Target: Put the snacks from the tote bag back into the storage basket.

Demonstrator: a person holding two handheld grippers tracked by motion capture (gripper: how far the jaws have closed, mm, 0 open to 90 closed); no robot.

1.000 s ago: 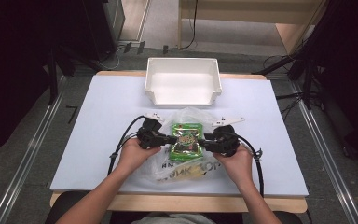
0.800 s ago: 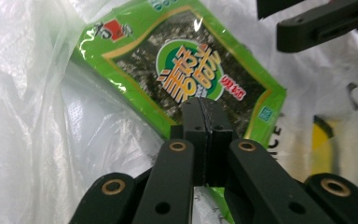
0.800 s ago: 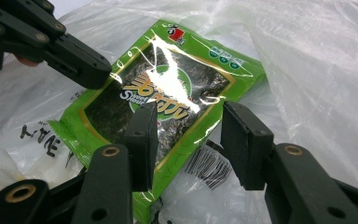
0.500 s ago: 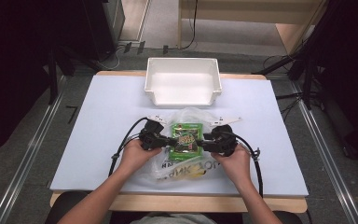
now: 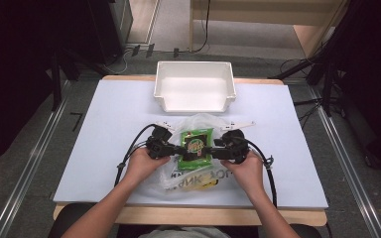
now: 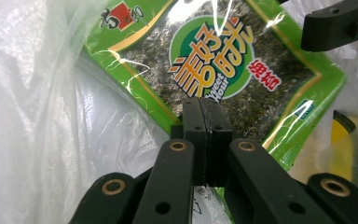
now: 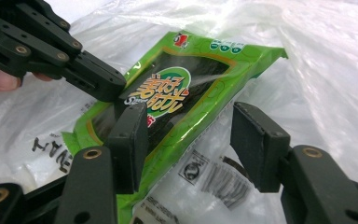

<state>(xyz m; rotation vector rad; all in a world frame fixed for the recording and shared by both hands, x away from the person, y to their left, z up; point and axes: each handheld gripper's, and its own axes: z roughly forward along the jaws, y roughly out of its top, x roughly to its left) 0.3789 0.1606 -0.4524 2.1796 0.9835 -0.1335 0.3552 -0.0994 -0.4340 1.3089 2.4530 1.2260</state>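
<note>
We count 1 green snack packet (image 5: 196,147), 1 clear plastic bag (image 5: 193,173), 1 white bin (image 5: 195,92) and 2 grippers on 1 pale table (image 5: 104,129). The packet lies on top of the crumpled bag near the table's front edge, between the 2 hands, with the bin well apart at the far side. The left gripper (image 5: 177,148) has its 2 jaws pressed fully together at the packet's near edge; in the left gripper view (image 6: 200,116) the pads meet flat against each other right over the packet's green border, though we cannot tell for sure whether film is pinched between them. The right gripper (image 5: 212,150) has just been opening – in the right gripper view (image 7: 189,140) its 2 pads stand apart on either side of the packet's edge, the packet (image 7: 177,107) passing between them with no pad pressing on it. On the packet (image 6: 214,60) we read large orange Chinese characters in a green round badge, the small words "Sweet" and "Sour" beneath them, and a red corner logo. The bag (image 7: 51,149) carries black block letters – "ANK" is what we can make out in the high view – plus a barcode-like print, too blurred to read.
</note>
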